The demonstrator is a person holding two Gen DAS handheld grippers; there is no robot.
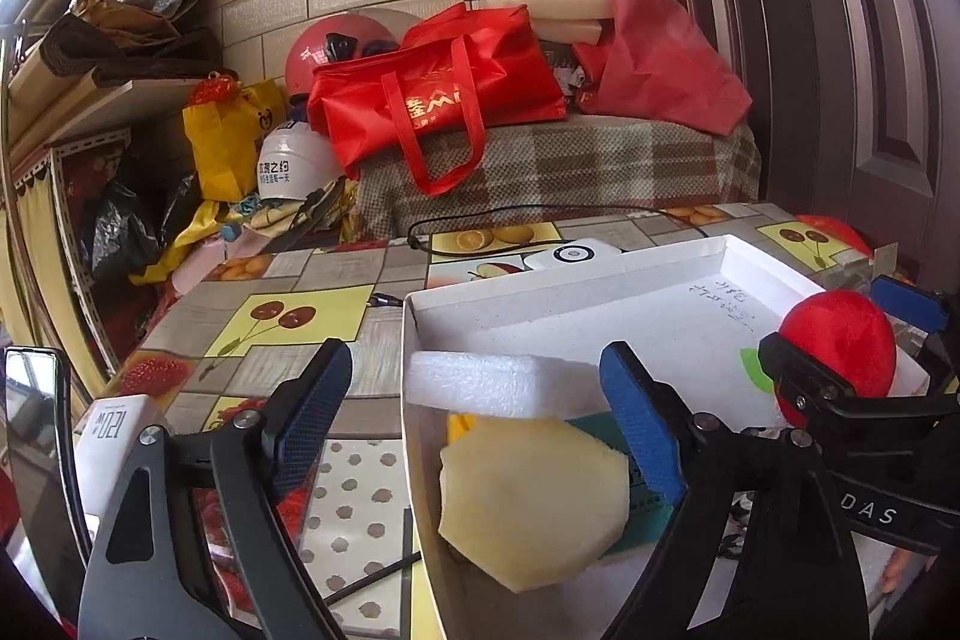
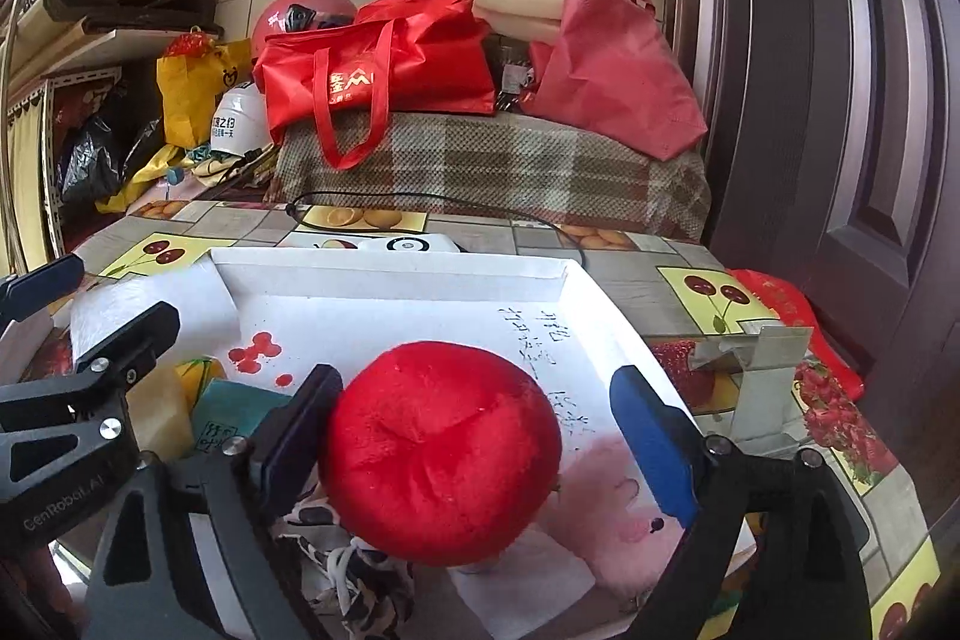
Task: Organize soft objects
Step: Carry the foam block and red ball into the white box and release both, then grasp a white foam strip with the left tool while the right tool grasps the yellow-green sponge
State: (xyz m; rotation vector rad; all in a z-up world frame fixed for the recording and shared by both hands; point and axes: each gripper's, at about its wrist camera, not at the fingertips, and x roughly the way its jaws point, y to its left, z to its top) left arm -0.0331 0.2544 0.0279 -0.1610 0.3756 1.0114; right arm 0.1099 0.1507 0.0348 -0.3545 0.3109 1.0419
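Both tools hang over a shallow white box [image 2: 396, 265] on the fruit-patterned surface [image 1: 270, 292]. The left tool [image 1: 480, 430] stands spread, its blue pads clear of the white foam slab [image 1: 498, 382] and the yellow hexagonal sponge [image 1: 534, 502] that lie between and below them at the box's near-left corner. The right tool [image 2: 474, 430] is likewise spread; the red plush ball [image 2: 441, 451] sits between its pads, the dark left pad just beside it, the blue right pad apart from it, so nothing is pinched. All three pieces should handle as light and compressible: the ball yields evenly and is best taken across its widest girth; the slab is stiffer and may crumble, so its long flat faces suit the pads; the sponge will deform under light pressure. The right wrist view alone shows a pink plush toy [image 2: 612, 508] and a patterned cloth [image 2: 342, 568] beneath the ball, plus handwriting on the box floor. The left wrist view alone shows the sponge's full hexagonal outline and the slab's thickness.
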